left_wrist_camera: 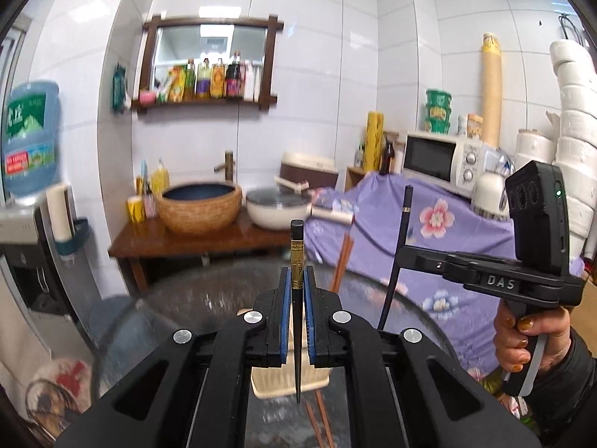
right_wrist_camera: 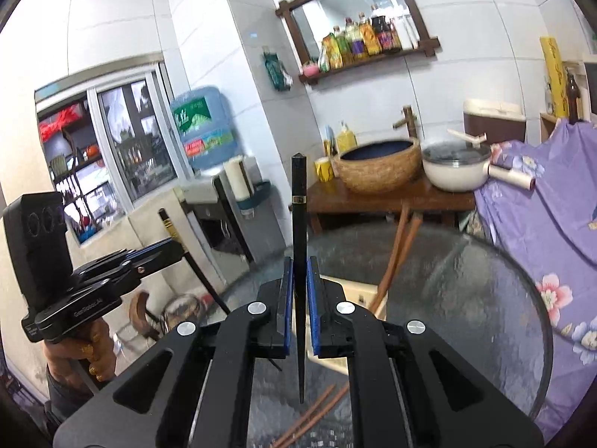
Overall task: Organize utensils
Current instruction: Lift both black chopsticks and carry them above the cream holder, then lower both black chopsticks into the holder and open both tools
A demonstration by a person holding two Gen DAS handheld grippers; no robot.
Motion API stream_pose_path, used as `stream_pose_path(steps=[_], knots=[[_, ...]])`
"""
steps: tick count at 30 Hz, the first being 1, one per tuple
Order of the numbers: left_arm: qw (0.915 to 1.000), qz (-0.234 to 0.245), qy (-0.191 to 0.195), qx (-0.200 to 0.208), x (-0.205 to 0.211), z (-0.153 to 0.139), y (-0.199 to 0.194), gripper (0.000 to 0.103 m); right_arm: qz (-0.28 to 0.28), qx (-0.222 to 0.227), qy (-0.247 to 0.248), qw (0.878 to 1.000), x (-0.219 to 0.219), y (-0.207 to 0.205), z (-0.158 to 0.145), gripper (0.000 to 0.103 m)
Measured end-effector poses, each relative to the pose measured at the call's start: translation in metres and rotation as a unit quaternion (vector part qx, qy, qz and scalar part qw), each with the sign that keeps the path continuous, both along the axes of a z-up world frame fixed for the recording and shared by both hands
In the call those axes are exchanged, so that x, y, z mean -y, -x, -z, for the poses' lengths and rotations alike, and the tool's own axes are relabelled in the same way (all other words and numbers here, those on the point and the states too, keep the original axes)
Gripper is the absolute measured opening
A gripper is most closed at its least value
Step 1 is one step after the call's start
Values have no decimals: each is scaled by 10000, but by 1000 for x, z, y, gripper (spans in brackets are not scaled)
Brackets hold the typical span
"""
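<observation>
Left wrist view: the left gripper (left_wrist_camera: pixel 297 280) clamps a black chopstick (left_wrist_camera: pixel 297 321) upright, tip down over the cream holder (left_wrist_camera: pixel 291 384) on the glass table (left_wrist_camera: pixel 209 298); red chopsticks (left_wrist_camera: pixel 319 423) lie below.

Right wrist view: the right gripper (right_wrist_camera: pixel 299 272) pinches a second black chopstick (right_wrist_camera: pixel 299 261), the holder (right_wrist_camera: pixel 358 293) just beyond. Risk: either thin stick may pivot between the pads, miss the holder and fall to the table.
</observation>
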State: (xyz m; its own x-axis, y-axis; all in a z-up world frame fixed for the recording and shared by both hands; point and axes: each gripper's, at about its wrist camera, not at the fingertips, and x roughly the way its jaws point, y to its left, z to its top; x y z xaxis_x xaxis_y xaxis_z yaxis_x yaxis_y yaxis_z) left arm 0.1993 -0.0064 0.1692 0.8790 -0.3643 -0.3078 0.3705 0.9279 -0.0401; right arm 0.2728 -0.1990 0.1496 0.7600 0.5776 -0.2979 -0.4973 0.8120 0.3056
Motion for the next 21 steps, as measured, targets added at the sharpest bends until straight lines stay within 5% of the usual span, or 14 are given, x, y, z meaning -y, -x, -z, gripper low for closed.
stream_pose_path(steps=[9, 21], knots=[[9983, -242, 117, 517, 7, -56, -38, 7, 528, 699, 51, 9961, -6, -31, -49, 8], [9987, -317, 340, -219, 13, 29, -103, 7, 803, 376, 587, 9943, -27, -70, 35, 8]])
